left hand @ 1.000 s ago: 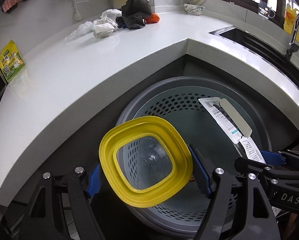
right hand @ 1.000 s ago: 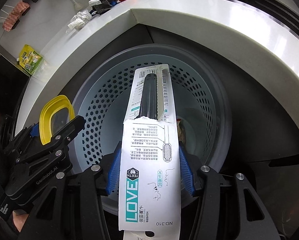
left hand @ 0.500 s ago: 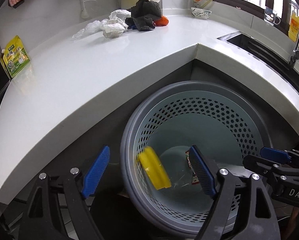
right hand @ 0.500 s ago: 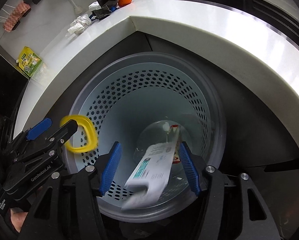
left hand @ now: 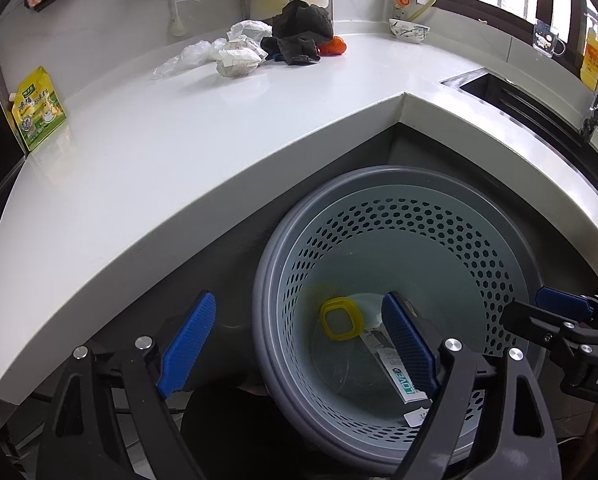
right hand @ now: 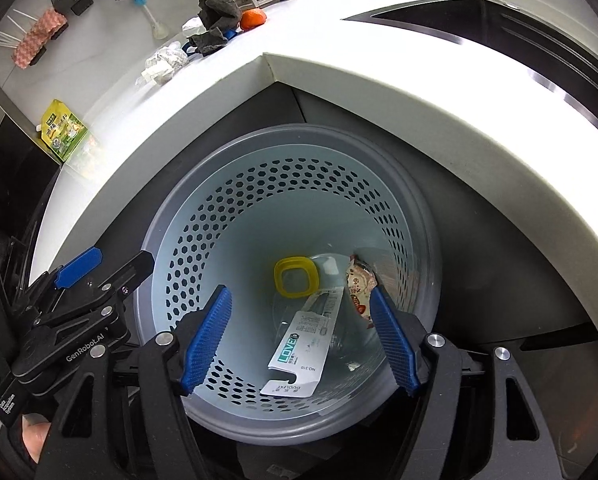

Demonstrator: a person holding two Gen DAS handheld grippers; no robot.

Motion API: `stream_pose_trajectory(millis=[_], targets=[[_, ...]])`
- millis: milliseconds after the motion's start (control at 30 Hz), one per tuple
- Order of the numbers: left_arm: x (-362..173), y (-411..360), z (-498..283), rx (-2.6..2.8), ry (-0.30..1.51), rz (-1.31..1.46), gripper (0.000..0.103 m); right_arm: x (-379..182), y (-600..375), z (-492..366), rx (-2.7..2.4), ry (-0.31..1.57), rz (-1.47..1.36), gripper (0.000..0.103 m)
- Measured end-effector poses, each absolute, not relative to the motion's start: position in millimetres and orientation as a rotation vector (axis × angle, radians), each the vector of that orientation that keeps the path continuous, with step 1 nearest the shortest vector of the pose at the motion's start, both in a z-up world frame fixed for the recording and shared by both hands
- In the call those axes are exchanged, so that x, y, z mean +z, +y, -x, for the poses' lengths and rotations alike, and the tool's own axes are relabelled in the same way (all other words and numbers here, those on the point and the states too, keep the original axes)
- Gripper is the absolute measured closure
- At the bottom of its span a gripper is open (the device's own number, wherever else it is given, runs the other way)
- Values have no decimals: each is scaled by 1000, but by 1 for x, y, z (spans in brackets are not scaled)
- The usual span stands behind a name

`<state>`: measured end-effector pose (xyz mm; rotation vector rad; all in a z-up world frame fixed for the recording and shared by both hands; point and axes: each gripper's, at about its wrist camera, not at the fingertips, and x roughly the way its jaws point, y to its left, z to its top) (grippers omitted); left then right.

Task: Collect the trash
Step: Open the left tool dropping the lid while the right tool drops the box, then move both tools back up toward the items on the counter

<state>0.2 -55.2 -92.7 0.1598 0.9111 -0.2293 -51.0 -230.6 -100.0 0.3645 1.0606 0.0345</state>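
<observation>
Both grippers, left (left hand: 295,344) & right (right hand: 299,336), are opening wide, empty, over bin (right hand: 219,184); yellow lid (right hand: 296,276) & card pkg (right hand: 303,340) are lying inside. Best lifting clear of the rim before reaching for the counter trash (left hand: 235,56).

A white stone counter (left hand: 187,152) carries a dark crumpled cloth (left hand: 299,32) at its far side, touching an orange fruit (left hand: 333,46). A patterned ceramic bowl (left hand: 409,30) sits far right, beyond a steel sink (left hand: 499,88).
</observation>
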Motion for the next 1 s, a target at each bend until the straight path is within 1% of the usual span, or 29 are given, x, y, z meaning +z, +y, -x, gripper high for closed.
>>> stream_pose_trajectory(millis=[267,400,567,700,800,900,1000], targets=[[-89,-53,2,-213,900,-161,19,-99,-230,53,21,1048,-362,34],[-84,-52,4,-187,875,-172,12,-96,-229,55,-26,1029,-321,34],[-79,-49,5,-163,861,-177,9,-87,-223,59,-89,969,-230,34],[-76,-44,5,-139,855,-177,7,-81,-220,62,-131,927,-173,31],[-73,-40,5,-110,846,-176,7,-77,-220,63,-159,896,-161,26],[-67,-34,6,-87,828,-170,7,-73,-220,62,-189,874,-147,24],[-59,-28,6,-55,802,-171,7,-69,-220,61,-225,840,-130,21]])
